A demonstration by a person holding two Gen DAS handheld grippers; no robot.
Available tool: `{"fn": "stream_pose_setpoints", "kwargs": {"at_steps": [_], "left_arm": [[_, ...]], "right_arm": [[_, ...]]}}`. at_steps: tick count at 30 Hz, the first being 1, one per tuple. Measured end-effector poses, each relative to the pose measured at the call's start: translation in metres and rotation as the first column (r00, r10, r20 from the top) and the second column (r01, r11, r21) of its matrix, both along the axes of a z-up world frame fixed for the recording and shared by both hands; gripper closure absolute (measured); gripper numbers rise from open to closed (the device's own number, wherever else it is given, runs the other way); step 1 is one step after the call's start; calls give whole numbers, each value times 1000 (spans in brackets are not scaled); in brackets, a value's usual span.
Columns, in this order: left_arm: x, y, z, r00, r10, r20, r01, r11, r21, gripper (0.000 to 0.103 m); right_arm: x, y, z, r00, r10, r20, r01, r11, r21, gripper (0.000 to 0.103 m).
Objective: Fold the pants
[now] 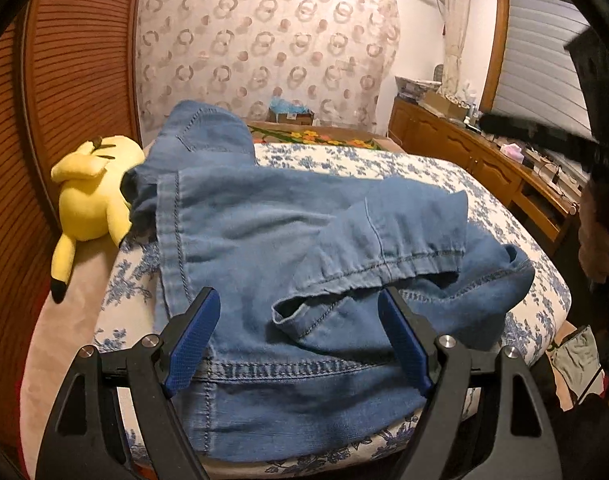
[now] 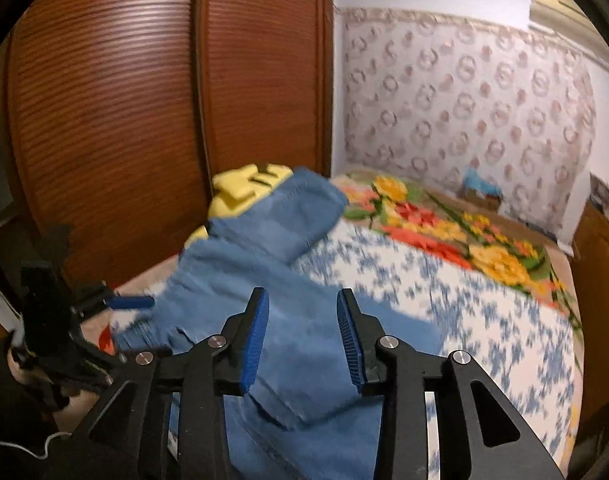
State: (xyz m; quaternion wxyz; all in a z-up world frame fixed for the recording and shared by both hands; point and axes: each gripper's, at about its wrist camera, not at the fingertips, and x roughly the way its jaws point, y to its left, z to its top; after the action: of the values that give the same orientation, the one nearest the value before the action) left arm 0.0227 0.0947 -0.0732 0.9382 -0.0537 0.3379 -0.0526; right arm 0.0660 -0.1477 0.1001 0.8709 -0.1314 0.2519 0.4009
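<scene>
The blue denim pants [image 1: 264, 240] lie folded over on the floral-sheeted bed [image 1: 444, 176], beside a yellow plush toy [image 1: 92, 196]. The left gripper [image 1: 300, 340] and right gripper [image 2: 302, 336] both hover above them, spread apart and holding nothing.

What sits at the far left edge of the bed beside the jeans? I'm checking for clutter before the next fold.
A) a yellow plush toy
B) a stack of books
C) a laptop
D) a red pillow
A: a yellow plush toy lies at the bed's left edge, right beside the jeans.
</scene>
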Motion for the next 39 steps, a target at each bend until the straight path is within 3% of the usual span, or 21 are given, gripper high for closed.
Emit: {"fn": "stream_pose_setpoints", "kwargs": {"at_steps": [5, 10, 14, 18, 24, 25, 26, 27, 34, 37, 39], "left_arm": [[5, 0, -5, 1000, -11, -8, 11, 1000, 1, 22], [14, -3, -10, 999, -26, -27, 27, 999, 21, 38], [24, -7, -21, 998, -23, -64, 27, 998, 61, 38], [27, -4, -31, 996, -19, -86, 24, 998, 53, 38], [25, -2, -30, 997, -23, -77, 26, 999, 43, 38], [26, -2, -30, 997, -24, -75, 28, 999, 44, 39], [26, -2, -30, 997, -28, -73, 31, 999, 45, 41], [27, -3, -29, 997, -35, -73, 38, 998, 44, 43], [33, -3, -28, 997, -42, -69, 44, 999, 26, 43], [33, -6, -24, 997, -64, -49, 64, 998, 3, 64], [29, -9, -20, 996, -81, -32, 81, 997, -10, 88]], "right_arm": [[-1, 2, -13, 996, -37, -77, 36, 999, -15, 63], [-2, 5, -24, 987, -69, -145, 65, 997, -28, 60], [4, 17, -31, 977, -80, -196, 72, 996, -50, 58], [9, 20, -35, 967, -108, -230, 92, 993, -78, 58], [12, 32, -32, 959, -62, -278, 55, 998, -32, 58], [12, 35, -29, 962, -46, -269, 41, 999, -24, 70], [12, 38, -25, 967, -34, -252, 30, 999, -19, 88], [10, 41, -19, 974, -29, -226, 25, 999, -19, 94], [7, 42, 45, 998, -10, -67, 13, 999, 40, 98], [1, 48, 64, 1000, 5, -24, -4, 999, 43, 98], [2, 55, 73, 1000, 21, -9, -20, 999, 44, 98]]}}
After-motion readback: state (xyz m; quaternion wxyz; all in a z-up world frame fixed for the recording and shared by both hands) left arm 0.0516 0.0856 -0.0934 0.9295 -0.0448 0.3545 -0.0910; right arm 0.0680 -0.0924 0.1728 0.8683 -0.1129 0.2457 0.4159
